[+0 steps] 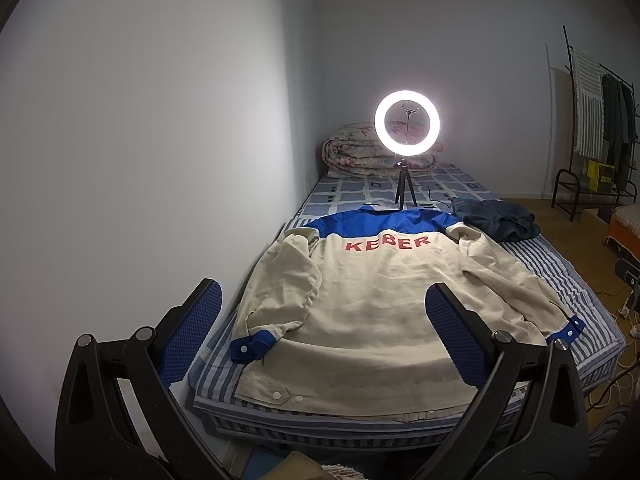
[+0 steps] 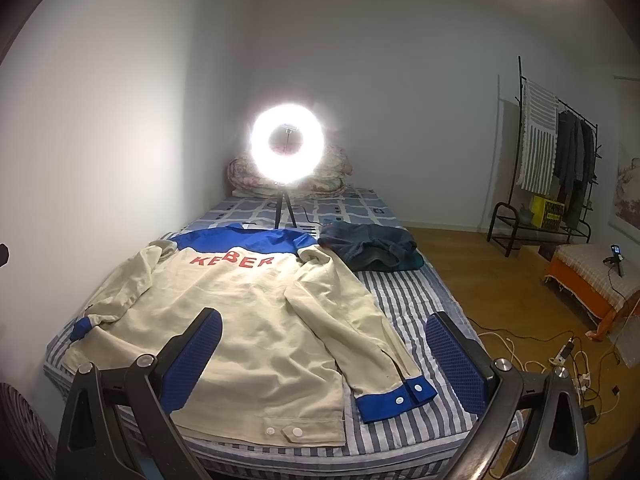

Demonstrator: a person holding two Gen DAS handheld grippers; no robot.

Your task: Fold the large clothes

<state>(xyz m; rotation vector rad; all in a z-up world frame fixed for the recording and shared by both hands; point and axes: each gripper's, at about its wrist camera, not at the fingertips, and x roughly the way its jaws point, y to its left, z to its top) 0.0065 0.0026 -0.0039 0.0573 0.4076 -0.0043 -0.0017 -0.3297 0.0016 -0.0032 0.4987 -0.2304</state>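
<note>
The cream jacket (image 1: 360, 304) is laid back-up and spread flat across the near end of the bed (image 1: 560, 280), its blue yoke and red lettering turned toward the far wall, hem nearest the cameras; a layout like this is judged to be the ready position for a first fold. Both sleeves are angled down along the body, the blue cuff of the left sleeve (image 1: 250, 346) resting by the wall-side edge, the right cuff (image 2: 396, 396) lying on the striped sheet close to the open side. The left gripper (image 1: 322, 334) is held above the hem with its blue pads wide apart, nothing between them; the right gripper (image 2: 322, 364) is likewise spread and empty, hovering near the right cuff. A dark bundle of clothing (image 2: 372, 250) is seen just beyond the right shoulder, and a ring light (image 1: 407, 124) is stood behind the collar. Little room is left on the wall side; bare striped sheet is offered on the right.
</note>
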